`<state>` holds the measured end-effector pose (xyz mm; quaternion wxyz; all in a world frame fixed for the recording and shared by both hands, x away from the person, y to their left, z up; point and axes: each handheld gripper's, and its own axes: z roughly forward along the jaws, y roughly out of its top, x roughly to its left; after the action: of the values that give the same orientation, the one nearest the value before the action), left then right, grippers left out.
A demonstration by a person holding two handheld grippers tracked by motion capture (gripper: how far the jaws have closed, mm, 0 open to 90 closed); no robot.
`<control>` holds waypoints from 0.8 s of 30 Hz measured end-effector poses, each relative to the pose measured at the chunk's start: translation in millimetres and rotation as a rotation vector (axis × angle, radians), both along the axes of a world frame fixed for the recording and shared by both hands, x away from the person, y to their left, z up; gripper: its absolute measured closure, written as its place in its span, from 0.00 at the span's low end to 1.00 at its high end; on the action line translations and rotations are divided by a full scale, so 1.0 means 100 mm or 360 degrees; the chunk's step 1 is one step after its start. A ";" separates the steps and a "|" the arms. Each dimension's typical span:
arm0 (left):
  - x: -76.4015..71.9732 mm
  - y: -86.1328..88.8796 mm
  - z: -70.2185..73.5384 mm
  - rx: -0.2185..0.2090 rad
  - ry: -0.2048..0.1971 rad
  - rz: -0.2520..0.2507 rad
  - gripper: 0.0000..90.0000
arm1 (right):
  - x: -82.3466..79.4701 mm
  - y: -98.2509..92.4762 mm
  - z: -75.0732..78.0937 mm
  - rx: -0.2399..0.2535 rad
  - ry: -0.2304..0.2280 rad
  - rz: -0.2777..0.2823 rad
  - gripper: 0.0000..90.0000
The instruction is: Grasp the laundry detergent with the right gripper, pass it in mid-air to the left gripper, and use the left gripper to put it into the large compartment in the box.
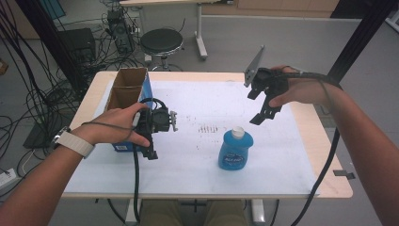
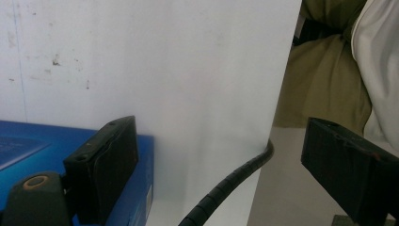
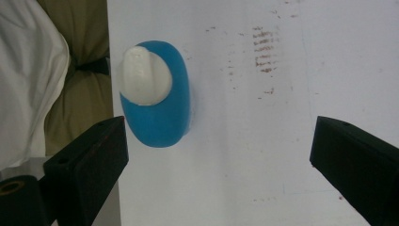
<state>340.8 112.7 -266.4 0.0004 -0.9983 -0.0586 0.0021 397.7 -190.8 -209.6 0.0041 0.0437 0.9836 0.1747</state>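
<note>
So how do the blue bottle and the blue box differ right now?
The blue bottle is rounded and closed by a white cap; the blue box is straight-sided with its top open. The bottle stands free mid-table; the box has the left gripper beside it. Both stand upright.

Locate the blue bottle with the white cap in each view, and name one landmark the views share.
High view: the blue bottle stands upright on the white mat, centre-right, near the front edge.
Left gripper view: not in it; a blue box sits at lower left.
Right gripper view: the bottle is seen from above at upper left, ahead of the open jaws.
Shared landmark: the white mat and its edge.
</note>
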 end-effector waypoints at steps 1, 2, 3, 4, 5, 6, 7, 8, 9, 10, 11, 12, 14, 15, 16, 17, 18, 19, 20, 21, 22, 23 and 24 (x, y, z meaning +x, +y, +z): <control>0.00 0.00 0.00 -0.0001 -0.0001 0.0001 0.14 | -0.02 -0.02 -0.01 0.0013 0.0001 -0.0004 0.05; 0.00 -0.01 0.00 0.0001 -0.0001 -0.0002 0.14 | -0.04 -0.03 -0.02 0.0020 -0.0004 -0.0009 0.05; 0.00 -0.01 -0.01 0.0000 -0.0002 -0.0004 0.14 | -0.05 -0.04 -0.03 0.0024 -0.0007 -0.0008 0.05; 0.00 -0.01 -0.01 -0.0001 -0.0005 -0.0003 0.14 | -0.07 -0.06 -0.04 0.0029 -0.0010 -0.0014 0.05; 0.00 -0.01 -0.01 -0.0001 -0.0003 -0.0001 0.14 | -0.08 -0.07 -0.05 0.0037 -0.0016 -0.0010 0.05; 0.00 -0.01 -0.01 -0.0005 -0.0005 0.0000 0.14 | -0.10 -0.08 -0.07 0.0049 -0.0017 -0.0015 0.05; 0.00 -0.02 -0.01 -0.0003 -0.0004 -0.0001 0.14 | -0.12 -0.10 -0.09 0.0061 -0.0018 -0.0020 0.05; 0.00 -0.02 -0.01 -0.0002 -0.0003 -0.0004 0.14 | -0.12 -0.10 -0.09 0.0061 -0.0018 -0.0020 0.05; 0.00 -0.02 -0.02 -0.0005 -0.0002 -0.0003 0.14 | -0.13 -0.11 -0.10 0.0063 -0.0024 -0.0016 0.06; 0.00 -0.02 -0.02 -0.0007 -0.0005 -0.0002 0.14 | -0.14 -0.12 -0.11 0.0068 -0.0031 -0.0013 0.06; 0.00 -0.02 -0.02 -0.0006 -0.0005 0.0000 0.14 | -0.16 -0.13 -0.12 0.0067 -0.0036 -0.0015 0.06; 0.00 -0.03 -0.02 -0.0005 -0.0004 -0.0001 0.14 | -0.17 -0.14 -0.13 0.0091 -0.0046 -0.0012 0.06; 0.00 -0.03 -0.02 -0.0004 -0.0003 -0.0003 0.14 | -0.18 -0.15 -0.14 0.0104 -0.0045 -0.0014 0.06; 0.00 -0.03 -0.02 -0.0007 -0.0003 -0.0003 0.14 | -0.20 -0.16 -0.15 0.0110 -0.0043 -0.0008 0.06; 0.00 -0.03 -0.02 -0.0009 -0.0004 -0.0003 0.14 | -0.21 -0.17 -0.16 0.0112 -0.0046 -0.0008 0.05; 0.00 -0.03 -0.02 -0.0011 -0.0006 -0.0001 0.14 | -0.22 -0.17 -0.17 0.0113 -0.0054 -0.0008 0.05; 0.00 -0.04 -0.02 -0.0012 -0.0007 -0.0001 0.14 | -0.24 -0.18 -0.18 0.0117 -0.0060 -0.0011 0.04; 0.00 -0.04 -0.03 -0.0013 -0.0006 0.0000 0.14 | -0.25 -0.19 -0.19 0.0117 -0.0061 -0.0015 0.04; 0.00 -0.04 -0.03 -0.0014 -0.0008 -0.0001 0.14 | -0.27 -0.19 -0.21 0.0119 -0.0056 -0.0014 0.04; 0.00 -0.04 -0.03 -0.0014 -0.0005 -0.0004 0.14 | -0.28 -0.20 -0.22 0.0117 -0.0051 -0.0008 0.04; 0.00 -0.04 -0.03 -0.0014 -0.0004 -0.0004 0.14 | -0.29 -0.20 -0.23 0.0120 -0.0046 -0.0007 0.05; 0.00 -0.04 -0.03 -0.0013 -0.0003 -0.0003 0.14 | -0.30 -0.21 -0.25 0.0119 -0.0045 -0.0011 0.04; 0.00 -0.04 -0.03 -0.0012 -0.0003 -0.0003 0.14 | -0.30 -0.21 -0.26 0.0119 -0.0046 -0.0015 0.04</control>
<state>340.9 108.3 -269.7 -0.0034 -0.9983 -0.0576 0.0012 367.5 -212.0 -235.9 0.0175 0.0459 0.9761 0.2119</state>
